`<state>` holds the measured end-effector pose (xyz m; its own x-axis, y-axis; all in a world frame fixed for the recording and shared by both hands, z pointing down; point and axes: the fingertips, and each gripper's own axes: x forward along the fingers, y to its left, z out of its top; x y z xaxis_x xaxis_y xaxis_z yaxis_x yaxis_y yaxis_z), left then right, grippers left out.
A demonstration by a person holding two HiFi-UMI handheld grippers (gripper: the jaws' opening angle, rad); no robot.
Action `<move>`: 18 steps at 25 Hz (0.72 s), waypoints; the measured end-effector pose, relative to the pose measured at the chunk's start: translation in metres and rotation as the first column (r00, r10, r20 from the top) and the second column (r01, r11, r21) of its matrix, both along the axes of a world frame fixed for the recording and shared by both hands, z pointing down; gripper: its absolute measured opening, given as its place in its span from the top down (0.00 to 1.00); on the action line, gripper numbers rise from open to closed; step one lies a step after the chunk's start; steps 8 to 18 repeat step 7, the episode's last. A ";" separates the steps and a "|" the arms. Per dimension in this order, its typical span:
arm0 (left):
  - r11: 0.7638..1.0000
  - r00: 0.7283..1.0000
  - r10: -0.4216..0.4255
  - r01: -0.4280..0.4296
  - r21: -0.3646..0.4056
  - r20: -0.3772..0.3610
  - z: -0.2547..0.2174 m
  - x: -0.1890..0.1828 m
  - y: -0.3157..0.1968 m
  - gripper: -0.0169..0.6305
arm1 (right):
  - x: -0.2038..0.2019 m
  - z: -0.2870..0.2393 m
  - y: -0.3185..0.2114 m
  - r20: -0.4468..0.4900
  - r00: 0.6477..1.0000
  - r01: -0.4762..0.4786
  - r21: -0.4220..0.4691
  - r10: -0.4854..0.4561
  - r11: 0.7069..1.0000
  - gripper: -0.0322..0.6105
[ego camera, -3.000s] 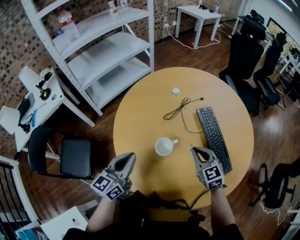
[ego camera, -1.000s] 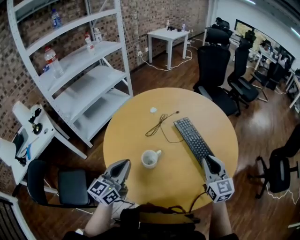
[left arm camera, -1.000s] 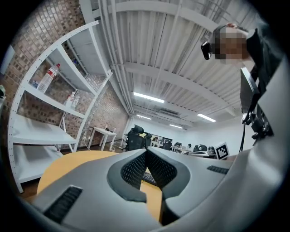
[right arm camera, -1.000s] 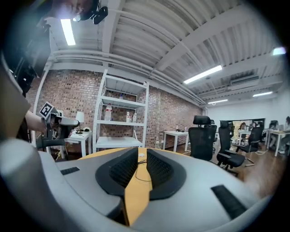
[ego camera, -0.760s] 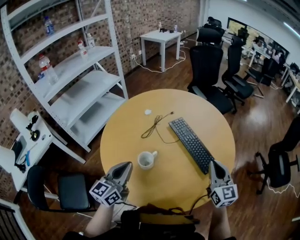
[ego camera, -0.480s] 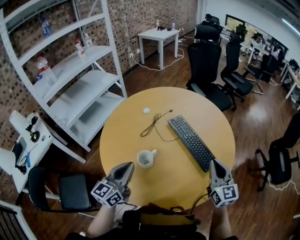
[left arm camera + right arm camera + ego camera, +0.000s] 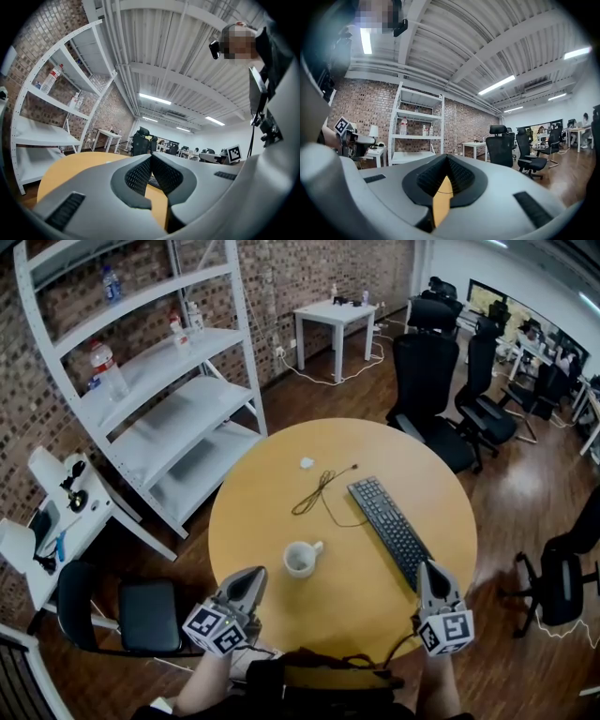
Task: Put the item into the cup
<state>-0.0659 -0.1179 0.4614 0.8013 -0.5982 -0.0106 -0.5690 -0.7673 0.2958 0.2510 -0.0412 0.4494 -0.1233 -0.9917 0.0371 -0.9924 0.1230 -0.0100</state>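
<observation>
A white cup (image 7: pixel 301 559) with its handle to the right stands on the round wooden table (image 7: pixel 262 521), near the front. A small white item (image 7: pixel 306 463) lies at the far side. My left gripper (image 7: pixel 254 574) hovers at the table's front left edge, left of and nearer than the cup. In the left gripper view the left gripper (image 7: pixel 151 157) has its pads meeting, with nothing between them. My right gripper (image 7: pixel 425 568) sits at the front right edge, by the keyboard's near end. The right gripper (image 7: pixel 446 157) is shut and empty in its own view.
A black keyboard (image 7: pixel 389 526) lies slantwise right of the cup, and a thin black cable (image 7: pixel 323 488) curls beyond it. White shelving (image 7: pixel 159 399) with bottles stands at the left. Black office chairs (image 7: pixel 436 381) stand behind the table, and one chair (image 7: pixel 141 615) is at the left.
My right gripper has pulled back from beside the cup to the table's front right edge. The head view has swung up and a little aside. The left gripper has barely moved.
</observation>
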 end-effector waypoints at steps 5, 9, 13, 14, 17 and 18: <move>1.000 1.000 -0.009 0.009 0.009 -0.001 -0.004 0.001 0.004 0.97 | 0.002 -0.002 0.000 -0.016 1.000 -0.015 0.013 0.015 1.000 0.94; 1.000 1.000 0.009 -0.009 0.004 0.004 -0.003 0.005 0.007 0.97 | 0.003 -0.002 0.002 -0.024 0.999 -0.020 0.013 0.020 1.000 0.94; 1.000 1.000 0.009 -0.009 0.004 0.004 -0.003 0.005 0.007 0.97 | 0.003 -0.002 0.002 -0.024 0.999 -0.020 0.013 0.020 1.000 0.94; 1.000 1.000 0.009 -0.009 0.004 0.004 -0.003 0.005 0.007 0.97 | 0.003 -0.002 0.002 -0.024 0.999 -0.020 0.013 0.020 1.000 0.94; 1.000 1.000 0.009 -0.009 0.004 0.004 -0.003 0.005 0.007 0.97 | 0.003 -0.002 0.002 -0.024 0.999 -0.020 0.013 0.020 1.000 0.94; 1.000 1.000 0.009 -0.009 0.004 0.004 -0.003 0.005 0.007 0.97 | 0.003 -0.002 0.002 -0.024 0.999 -0.020 0.013 0.020 1.000 0.94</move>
